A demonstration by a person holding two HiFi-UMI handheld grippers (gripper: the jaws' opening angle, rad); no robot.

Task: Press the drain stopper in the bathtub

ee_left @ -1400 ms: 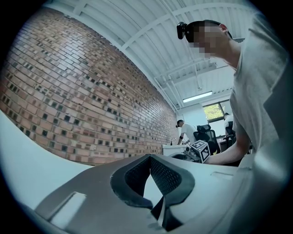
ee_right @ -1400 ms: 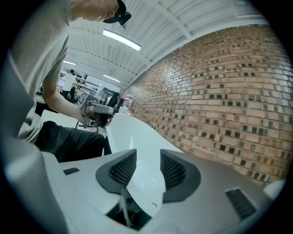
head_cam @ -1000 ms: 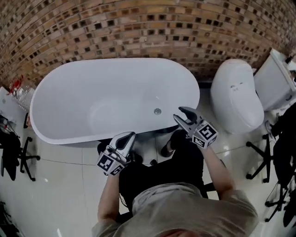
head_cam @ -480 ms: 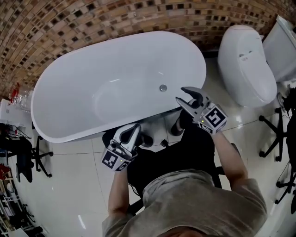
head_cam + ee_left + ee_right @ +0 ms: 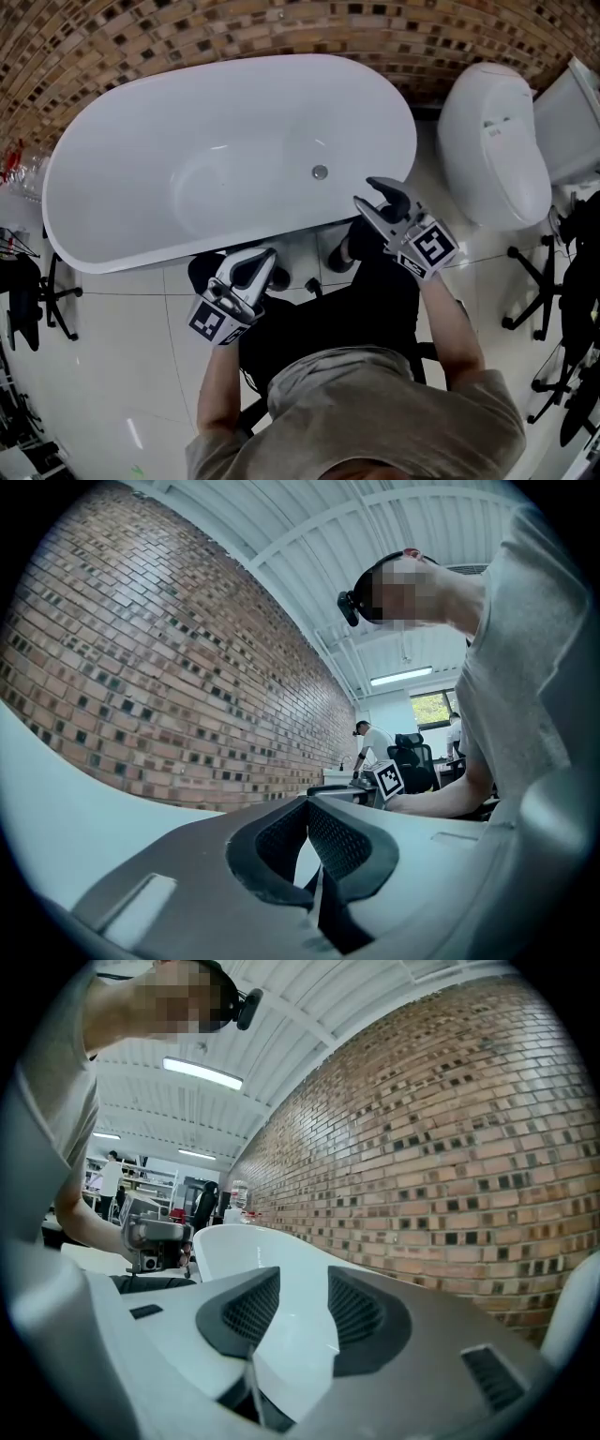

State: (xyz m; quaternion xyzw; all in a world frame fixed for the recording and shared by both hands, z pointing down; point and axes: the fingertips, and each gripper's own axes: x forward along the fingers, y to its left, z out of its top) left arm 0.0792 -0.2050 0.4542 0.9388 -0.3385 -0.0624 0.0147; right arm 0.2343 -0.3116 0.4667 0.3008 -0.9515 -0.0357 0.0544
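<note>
A white oval bathtub (image 5: 112,246) stands against the brick wall. Its small round metal drain stopper (image 5: 320,172) sits in the tub floor near the front wall. My right gripper (image 5: 367,192) hovers over the tub's near rim, just right of the stopper, pointing into the tub. Its jaws are open and empty, and the white tub (image 5: 272,1252) shows between them around the right gripper (image 5: 302,1283). My left gripper (image 5: 257,255) is outside the tub, just below the near rim, over the floor. The left gripper (image 5: 307,804) has its pads together, with nothing held.
A white toilet (image 5: 492,141) stands right of the tub. The brick wall (image 5: 281,28) runs behind both. Chair legs show at the left (image 5: 47,300) and right (image 5: 534,281) edges. My shoes (image 5: 342,253) are on the tiled floor at the tub's foot.
Both grippers have sunk a little by the tub's near rim. The head view has swung, so the tub sits differently in the picture. Neither gripper's jaws have changed.
</note>
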